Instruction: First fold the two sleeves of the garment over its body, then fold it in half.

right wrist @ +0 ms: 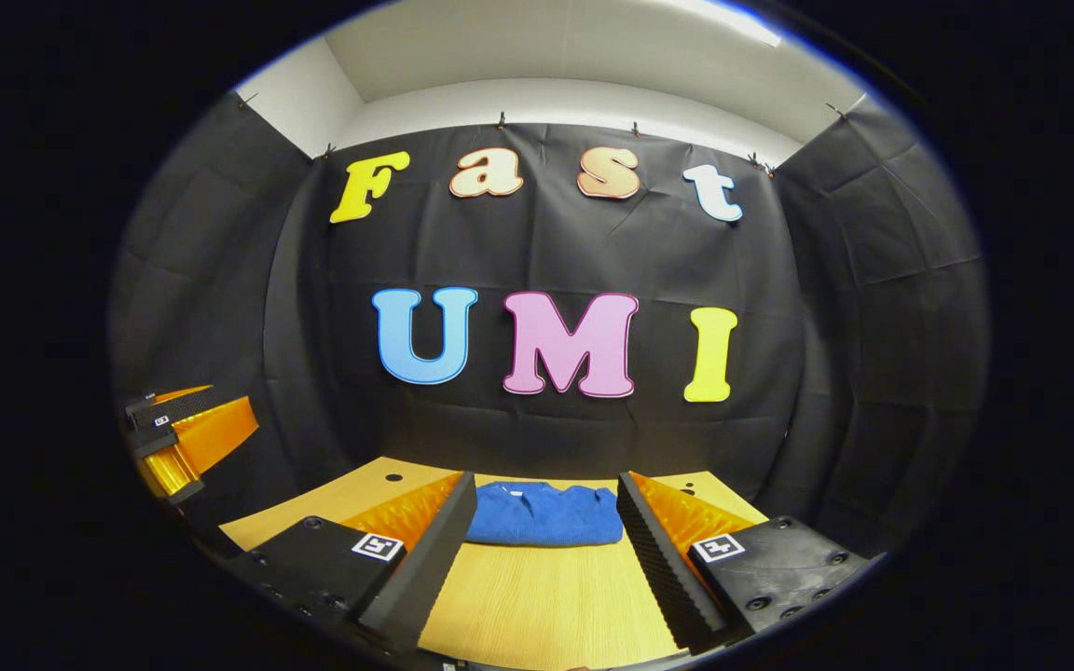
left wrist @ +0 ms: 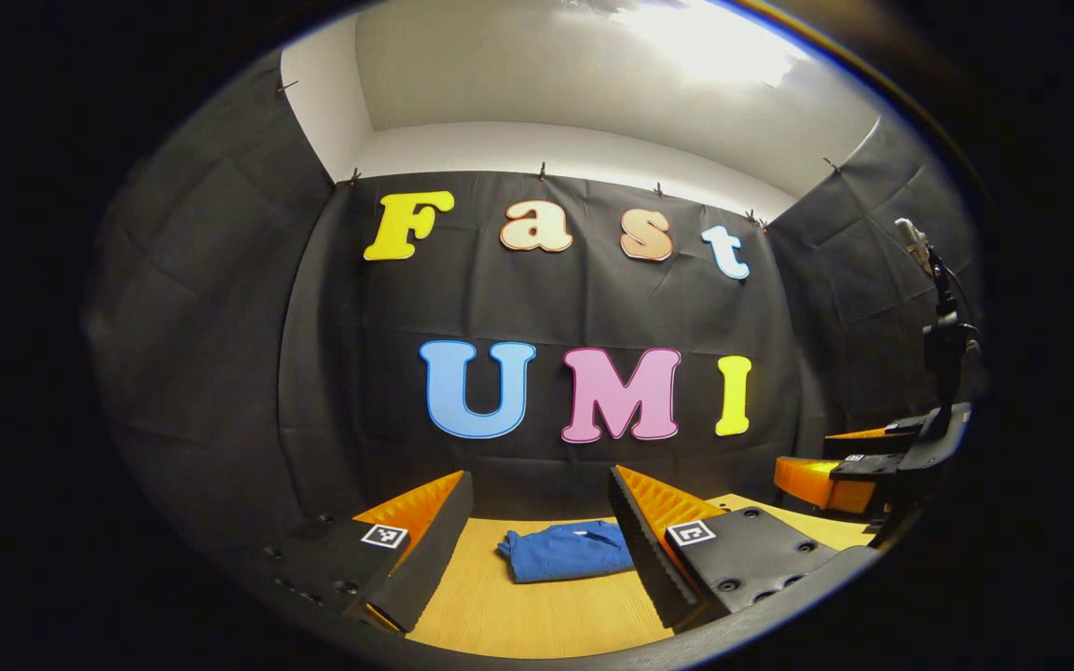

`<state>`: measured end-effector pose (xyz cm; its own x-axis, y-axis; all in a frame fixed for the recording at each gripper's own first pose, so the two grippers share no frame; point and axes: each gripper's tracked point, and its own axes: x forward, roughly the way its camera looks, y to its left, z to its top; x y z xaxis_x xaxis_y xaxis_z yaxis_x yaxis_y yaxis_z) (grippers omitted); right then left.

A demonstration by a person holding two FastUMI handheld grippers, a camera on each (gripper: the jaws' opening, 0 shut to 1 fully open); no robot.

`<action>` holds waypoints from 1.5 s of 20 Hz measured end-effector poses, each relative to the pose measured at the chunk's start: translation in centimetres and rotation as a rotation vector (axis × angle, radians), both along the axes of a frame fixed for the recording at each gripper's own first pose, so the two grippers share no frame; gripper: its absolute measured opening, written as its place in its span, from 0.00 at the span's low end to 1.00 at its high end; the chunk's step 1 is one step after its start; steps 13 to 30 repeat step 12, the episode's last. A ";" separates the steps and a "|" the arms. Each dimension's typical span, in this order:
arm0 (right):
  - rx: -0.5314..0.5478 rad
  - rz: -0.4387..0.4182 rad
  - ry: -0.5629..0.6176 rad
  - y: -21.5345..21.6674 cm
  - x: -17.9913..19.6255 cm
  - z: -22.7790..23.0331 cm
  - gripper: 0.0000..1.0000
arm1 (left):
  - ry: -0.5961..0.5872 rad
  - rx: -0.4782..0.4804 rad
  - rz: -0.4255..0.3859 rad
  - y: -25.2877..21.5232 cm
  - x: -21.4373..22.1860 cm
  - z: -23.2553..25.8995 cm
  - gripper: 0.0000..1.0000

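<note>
Left claw (left wrist: 537,559) stood wide open, holding nothing, raised above the desk (left wrist: 537,615). Right claw (right wrist: 537,578) likewise wide open and empty. Blue garment (left wrist: 567,551) lay folded into a compact bundle on the desk's far side, near the black wall, well apart from both claws.

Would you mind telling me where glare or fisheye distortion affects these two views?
Left gripper view: ceiling light blows out the top right; the wooden tabletop bows. Right gripper view: even light, only a thin bright strip on the ceiling; the folded blue garment looks sharp and the booth walls curve at the edges.
</note>
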<state>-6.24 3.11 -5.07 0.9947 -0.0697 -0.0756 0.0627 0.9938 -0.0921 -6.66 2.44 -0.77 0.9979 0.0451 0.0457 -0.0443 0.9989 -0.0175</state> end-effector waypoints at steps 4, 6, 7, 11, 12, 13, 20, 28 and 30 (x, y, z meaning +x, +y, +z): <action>-0.001 -0.004 -0.013 -0.2 -0.2 0.4 0.96 | -0.002 0.010 -0.017 -0.4 -0.7 0.0 0.83; -0.008 0.000 -0.012 0.0 -0.3 0.2 0.96 | 0.006 0.007 -0.019 -0.4 -0.7 -0.2 0.83; -0.011 0.004 -0.009 0.0 -0.3 0.2 0.96 | 0.006 0.005 -0.020 -0.3 -0.7 -0.1 0.83; -0.001 0.021 -0.011 0.8 0.0 0.5 0.96 | 0.006 0.015 -0.019 -0.1 -0.5 0.1 0.83; -0.003 0.025 -0.012 0.9 0.2 0.7 0.96 | 0.003 0.016 -0.016 0.2 -0.5 0.0 0.83; -0.003 0.025 -0.012 0.9 0.2 0.7 0.96 | 0.003 0.016 -0.016 0.2 -0.5 0.0 0.83; -0.003 0.025 -0.012 0.9 0.2 0.7 0.96 | 0.003 0.016 -0.016 0.2 -0.5 0.0 0.83; -0.003 0.025 -0.012 0.9 0.2 0.7 0.96 | 0.003 0.016 -0.016 0.2 -0.5 0.0 0.83; -0.003 0.025 -0.012 0.9 0.2 0.7 0.96 | 0.003 0.016 -0.016 0.2 -0.5 0.0 0.83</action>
